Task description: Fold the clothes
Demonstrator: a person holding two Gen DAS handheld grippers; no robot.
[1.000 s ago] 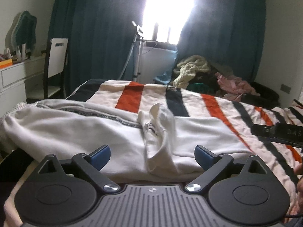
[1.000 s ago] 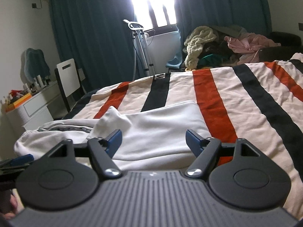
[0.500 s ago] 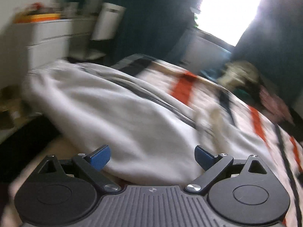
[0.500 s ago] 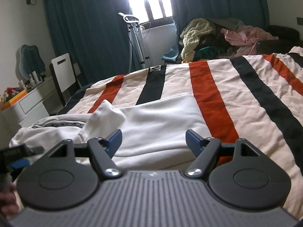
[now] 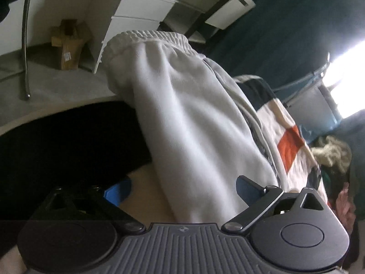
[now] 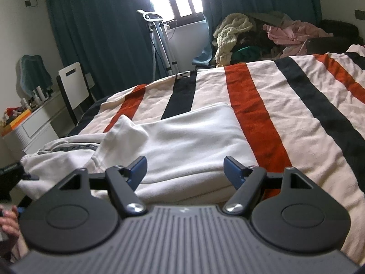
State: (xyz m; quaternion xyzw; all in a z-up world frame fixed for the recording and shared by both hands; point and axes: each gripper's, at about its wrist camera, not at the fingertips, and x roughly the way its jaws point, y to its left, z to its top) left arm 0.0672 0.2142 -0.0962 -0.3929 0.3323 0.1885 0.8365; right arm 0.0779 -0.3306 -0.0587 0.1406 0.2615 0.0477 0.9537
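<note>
White sweatpants (image 6: 189, 141) lie partly folded on the striped bed cover (image 6: 296, 114), one leg doubled over with a cuff sticking up. Their elastic waistband (image 5: 150, 38) hangs over the bed's left edge. My left gripper (image 5: 180, 188) is rolled on its side and open, its blue fingers straddling the waist end of the pants (image 5: 194, 125) with cloth between them. My right gripper (image 6: 184, 169) is open just before the folded leg, nothing in it. The left gripper (image 6: 9, 178) also shows at the far left edge of the right wrist view.
A white dresser (image 5: 146, 6) and white chair (image 6: 73, 84) stand left of the bed. A cardboard box (image 5: 68, 43) sits on the grey floor. Beyond the bed are a pile of clothes (image 6: 262, 34), a metal stand (image 6: 159, 43) and dark curtains around a bright window.
My left gripper has swung left and rolled sideways, from facing the folded leg to straddling the waistband end at the bed edge. The right gripper has barely moved.
</note>
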